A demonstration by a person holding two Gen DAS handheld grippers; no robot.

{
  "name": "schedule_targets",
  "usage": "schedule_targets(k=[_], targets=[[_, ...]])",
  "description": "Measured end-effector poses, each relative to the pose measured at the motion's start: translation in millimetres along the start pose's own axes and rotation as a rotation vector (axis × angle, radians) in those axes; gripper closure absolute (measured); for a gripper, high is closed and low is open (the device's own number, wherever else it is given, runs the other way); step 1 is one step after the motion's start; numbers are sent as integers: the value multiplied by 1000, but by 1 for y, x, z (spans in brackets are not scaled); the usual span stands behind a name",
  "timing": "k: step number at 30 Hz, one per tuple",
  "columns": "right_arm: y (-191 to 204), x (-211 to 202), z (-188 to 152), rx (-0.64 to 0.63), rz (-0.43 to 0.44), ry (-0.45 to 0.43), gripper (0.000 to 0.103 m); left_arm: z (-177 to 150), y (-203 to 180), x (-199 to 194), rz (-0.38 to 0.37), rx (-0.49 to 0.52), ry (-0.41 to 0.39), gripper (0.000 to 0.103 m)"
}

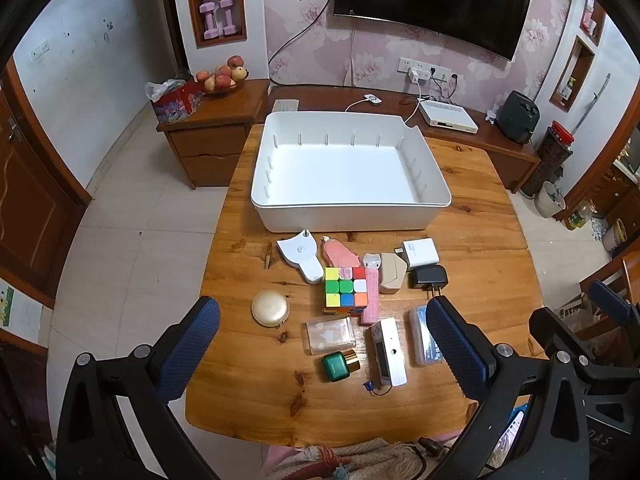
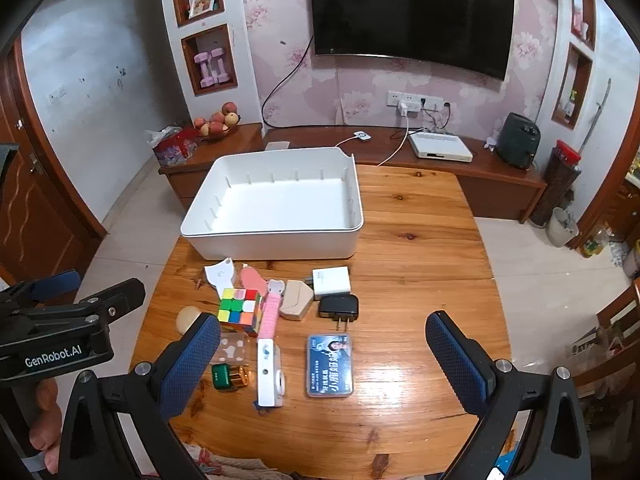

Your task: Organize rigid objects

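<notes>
An empty white bin point(image 1: 348, 168) stands at the far side of the wooden table point(image 1: 480, 208); it also shows in the right wrist view point(image 2: 276, 208). In front of it lie several small items: a Rubik's cube point(image 1: 345, 290), a gold round case point(image 1: 270, 307), a white charger point(image 1: 420, 252), a black plug point(image 1: 428, 278), a green bottle point(image 1: 339, 365), a white device point(image 1: 388, 350) and a blue card case point(image 2: 330, 364). My left gripper point(image 1: 322, 340) is open above the near items, holding nothing. My right gripper point(image 2: 322, 352) is open and empty above the card case.
A low wooden cabinet point(image 1: 216, 136) with a fruit bowl point(image 1: 222, 78) stands behind the table at left. A TV bench point(image 2: 480, 160) with a white box and a dark heater runs along the wall. Cloth lies at the table's near edge point(image 1: 352, 456).
</notes>
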State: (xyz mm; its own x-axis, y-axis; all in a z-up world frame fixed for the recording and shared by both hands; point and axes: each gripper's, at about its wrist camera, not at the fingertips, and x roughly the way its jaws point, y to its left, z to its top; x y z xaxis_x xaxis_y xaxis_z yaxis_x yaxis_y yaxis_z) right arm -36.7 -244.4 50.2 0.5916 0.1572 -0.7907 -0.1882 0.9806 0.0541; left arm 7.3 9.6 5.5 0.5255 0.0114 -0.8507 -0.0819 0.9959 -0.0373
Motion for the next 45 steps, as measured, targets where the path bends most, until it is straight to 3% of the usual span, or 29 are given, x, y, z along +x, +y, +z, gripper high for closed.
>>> schedule_targets(k=[7, 45], targets=[[-3, 2, 4, 9, 41, 7, 0, 10, 0, -3, 4, 4, -4, 1], [-6, 12, -4, -9, 37, 17, 3, -1, -9, 16, -3, 5, 11, 1]])
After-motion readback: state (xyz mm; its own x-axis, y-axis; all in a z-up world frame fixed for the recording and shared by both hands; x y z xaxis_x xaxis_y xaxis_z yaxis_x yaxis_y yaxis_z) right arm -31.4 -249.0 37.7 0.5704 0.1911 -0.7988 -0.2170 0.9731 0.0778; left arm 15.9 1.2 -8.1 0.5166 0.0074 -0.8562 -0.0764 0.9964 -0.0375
